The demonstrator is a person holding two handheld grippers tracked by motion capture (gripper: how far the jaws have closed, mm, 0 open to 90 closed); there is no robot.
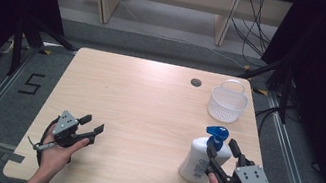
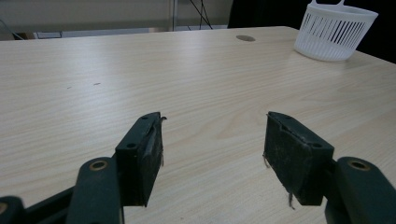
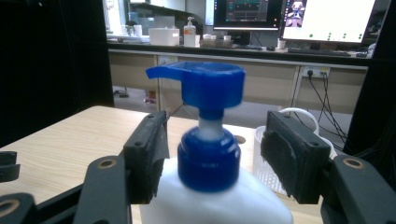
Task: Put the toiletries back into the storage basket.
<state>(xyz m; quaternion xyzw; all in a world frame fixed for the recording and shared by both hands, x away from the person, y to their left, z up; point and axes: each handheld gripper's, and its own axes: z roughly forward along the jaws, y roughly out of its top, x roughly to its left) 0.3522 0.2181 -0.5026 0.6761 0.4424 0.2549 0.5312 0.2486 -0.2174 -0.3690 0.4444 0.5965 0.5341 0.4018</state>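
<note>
A light wooden table (image 1: 147,114) with rounded corners carries everything here. A small round grommet hole (image 1: 196,82) sits in its top near the far edge, right of the middle. Taking that hole as the landmark, a white slotted plastic basket (image 1: 227,103) with a loop handle stands on the table just to the right of it, close to the far right corner. A white pump bottle (image 1: 201,158) with a blue pump top stands upright on the table well nearer the person than the hole, near the right edge.
</note>
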